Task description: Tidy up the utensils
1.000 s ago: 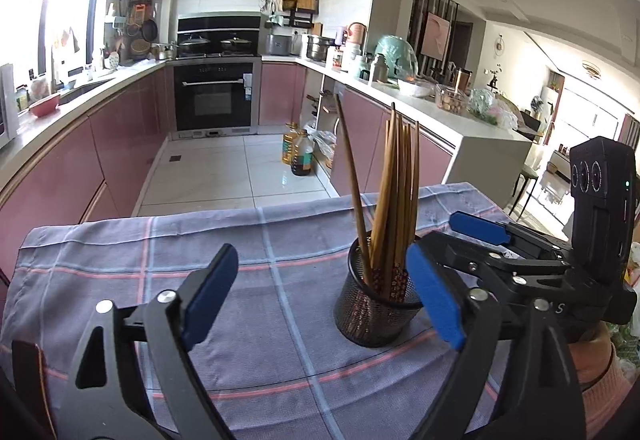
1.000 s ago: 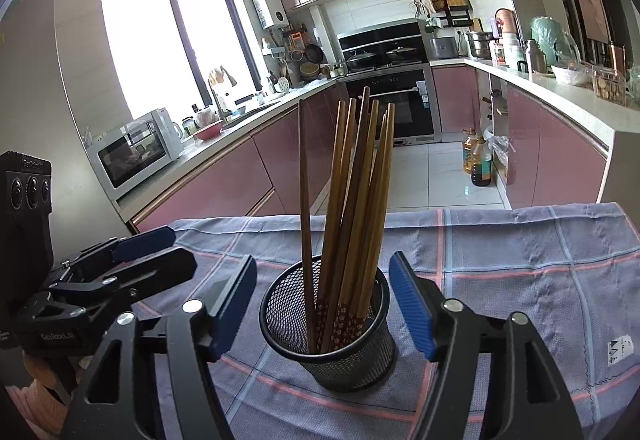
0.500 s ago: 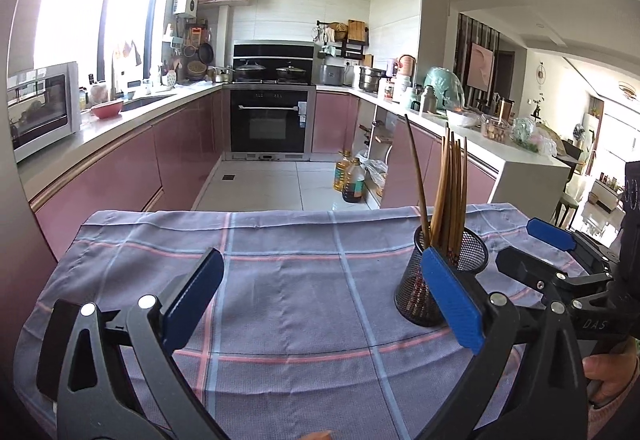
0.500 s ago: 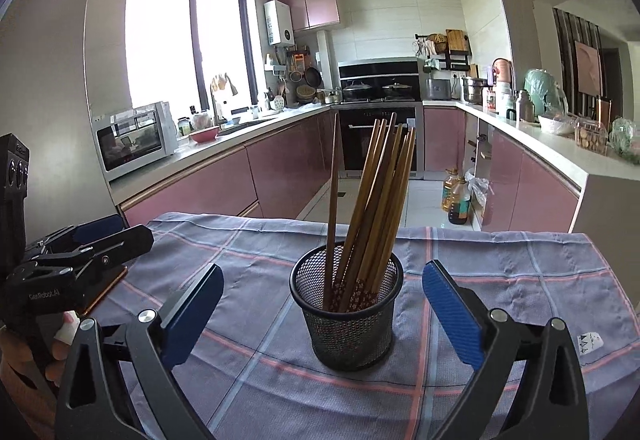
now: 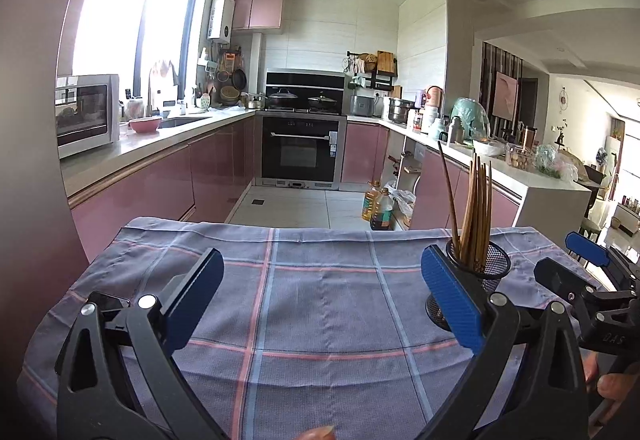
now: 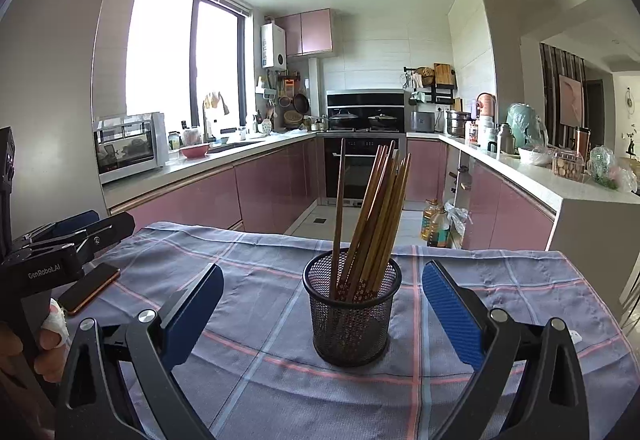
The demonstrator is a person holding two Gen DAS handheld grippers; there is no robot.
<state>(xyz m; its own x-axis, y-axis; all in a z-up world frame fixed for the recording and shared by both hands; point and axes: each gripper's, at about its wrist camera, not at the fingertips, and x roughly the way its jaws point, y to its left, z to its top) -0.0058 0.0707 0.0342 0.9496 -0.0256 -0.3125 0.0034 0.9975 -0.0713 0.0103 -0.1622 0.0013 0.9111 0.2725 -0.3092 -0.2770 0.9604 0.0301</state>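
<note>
Wooden chopsticks [image 6: 370,216] bundled upright in black mesh cup [image 6: 352,316]; both grippers [image 6: 320,304] [image 5: 320,292] released, empty. Withdraw level, avoid tipping.

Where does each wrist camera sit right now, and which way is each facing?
Left wrist: on the left gripper, facing across the checked tablecloth into the kitchen; its open jaws, the right gripper and fingertips show.
Right wrist: on the right gripper, facing the mesh cup of chopsticks; its open jaws, the left gripper, a hand and a phone show.
Shared: cup, chopsticks, tablecloth, oven.
</note>
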